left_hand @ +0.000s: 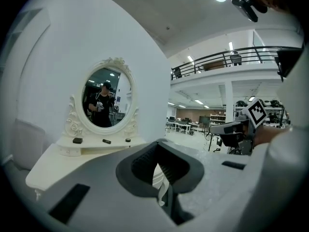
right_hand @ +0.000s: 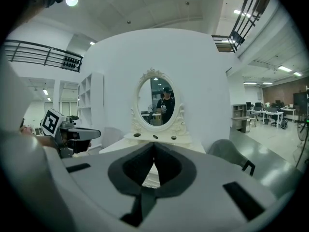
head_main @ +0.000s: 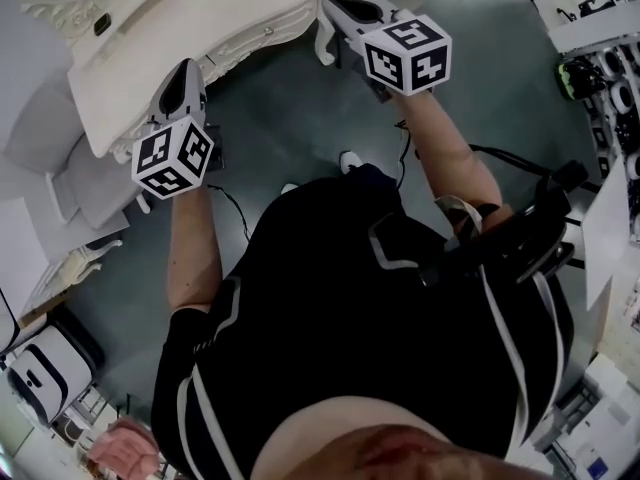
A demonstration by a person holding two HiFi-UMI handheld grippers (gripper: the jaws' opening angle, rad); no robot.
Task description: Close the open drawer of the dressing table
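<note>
The white carved dressing table (head_main: 200,28) lies straight ahead, its front edge running across both grippers. The left gripper (head_main: 186,76) and the right gripper (head_main: 338,8) are closed and empty, just beside that edge; the drawer is not clearly made out.

I see the white desk (head_main: 200,38) on the grey floor (head_main: 300,118); three small dark objects (right_hand: 155,136) lie on its shelf under the oval mirror (right_hand: 157,103).

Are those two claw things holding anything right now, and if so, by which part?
Nothing is held. The left gripper and the right gripper each have their jaws shut together with nothing between them, and both point toward the dressing table.
</note>
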